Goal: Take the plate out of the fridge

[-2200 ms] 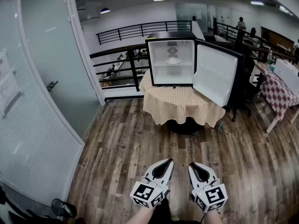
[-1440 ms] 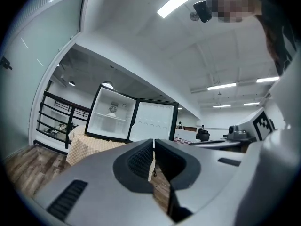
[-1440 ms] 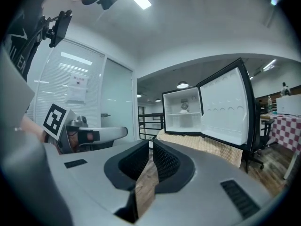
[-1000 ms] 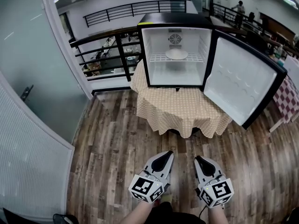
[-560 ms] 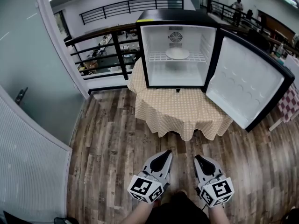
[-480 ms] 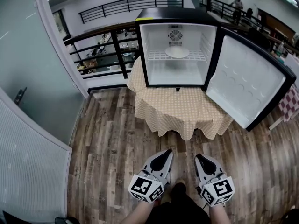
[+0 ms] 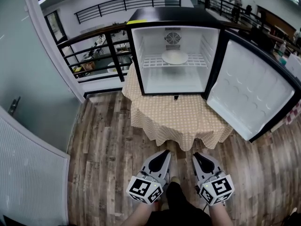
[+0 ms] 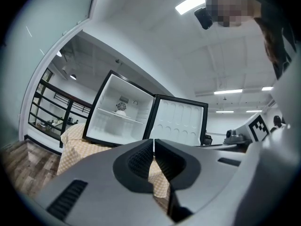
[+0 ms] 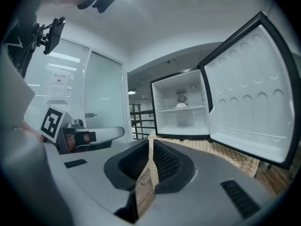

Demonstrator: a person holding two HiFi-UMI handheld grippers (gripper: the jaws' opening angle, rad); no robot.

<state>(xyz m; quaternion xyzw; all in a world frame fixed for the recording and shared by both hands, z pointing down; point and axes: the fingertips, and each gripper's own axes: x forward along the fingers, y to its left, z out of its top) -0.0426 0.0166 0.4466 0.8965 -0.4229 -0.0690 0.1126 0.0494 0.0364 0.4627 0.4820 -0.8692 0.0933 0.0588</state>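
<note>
Plate (image 7: 174,57) round and pale, wire-grid shelf (image 7: 151,61)

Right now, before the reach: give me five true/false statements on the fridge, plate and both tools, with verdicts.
1. The small black fridge has its door swung open to the right. True.
2. The round white plate lies on the fridge's bottom floor. False: it sits on the white wire shelf.
3. The left tool and right tool are both shut and empty. True.
4. The left tool is touching the plate. False: both tools hang low over the wooden floor, short of the table.
5. The fridge stands on a beige checked tablecloth. True.
</note>
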